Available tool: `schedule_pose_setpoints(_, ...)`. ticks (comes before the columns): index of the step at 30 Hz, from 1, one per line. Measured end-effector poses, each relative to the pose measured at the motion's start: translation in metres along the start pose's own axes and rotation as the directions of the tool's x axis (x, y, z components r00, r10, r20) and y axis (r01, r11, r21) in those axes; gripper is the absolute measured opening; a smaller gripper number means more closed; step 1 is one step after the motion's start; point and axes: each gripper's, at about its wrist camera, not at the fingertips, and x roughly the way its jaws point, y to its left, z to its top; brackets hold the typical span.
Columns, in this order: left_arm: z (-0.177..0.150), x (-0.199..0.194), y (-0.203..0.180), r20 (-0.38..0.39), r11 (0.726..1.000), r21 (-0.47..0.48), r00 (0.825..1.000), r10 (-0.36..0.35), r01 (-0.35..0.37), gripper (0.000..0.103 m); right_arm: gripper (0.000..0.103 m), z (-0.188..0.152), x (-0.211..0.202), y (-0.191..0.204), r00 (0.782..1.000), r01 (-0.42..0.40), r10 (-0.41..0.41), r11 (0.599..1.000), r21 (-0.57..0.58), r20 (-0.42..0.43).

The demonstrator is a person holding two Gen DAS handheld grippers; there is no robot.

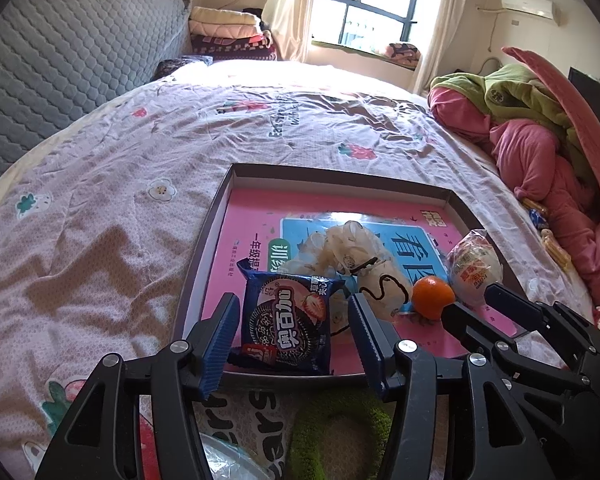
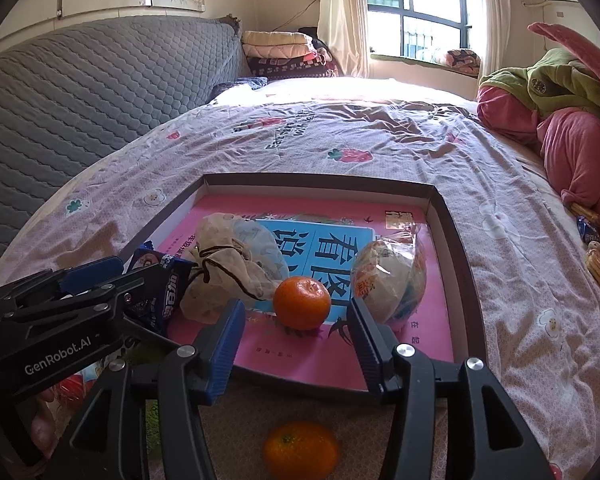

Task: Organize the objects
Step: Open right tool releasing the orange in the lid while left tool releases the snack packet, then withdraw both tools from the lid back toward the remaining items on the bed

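The left gripper [image 1: 292,330] stands with its blue fingers [image 1: 220,334] spread to either side of a blue Oreo cookie packet [image 1: 286,322], the pads clear of the wrapper, so the packet lies released, propped against the near edge of the shallow cardboard tray [image 1: 198,264] near its near-left corner. The right gripper [image 2: 296,334] is likewise parted around a tangerine [image 2: 301,302] that rests free on the pink book cover lining the tray, close to the near edge; neither pad touches the fruit. Both look like items just set down inside for gathering. Behind them sit a pale drawstring mesh pouch [image 2: 236,268] toward the tray's middle and a plastic-wrapped bun [image 2: 388,276] toward its right edge. A second tangerine [image 2: 301,450] waits outside on the bedsheet [image 2: 380,144], just before the near edge, likely next to go in. A green fuzzy thing [image 1: 336,436] also lies outside there.
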Motion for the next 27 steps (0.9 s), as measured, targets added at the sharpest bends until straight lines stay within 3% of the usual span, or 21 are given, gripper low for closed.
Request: schedule_pose_setpoints(27, 0.007, -0.042, 0.019, 0.128, 0.999, -0.008, 0.991, 0.044, -0.044, 0.07, 0.064, 0.008, -0.031, -0.005, 0.991, 0.009, -0.012, 1.0, 0.024, 0.132)
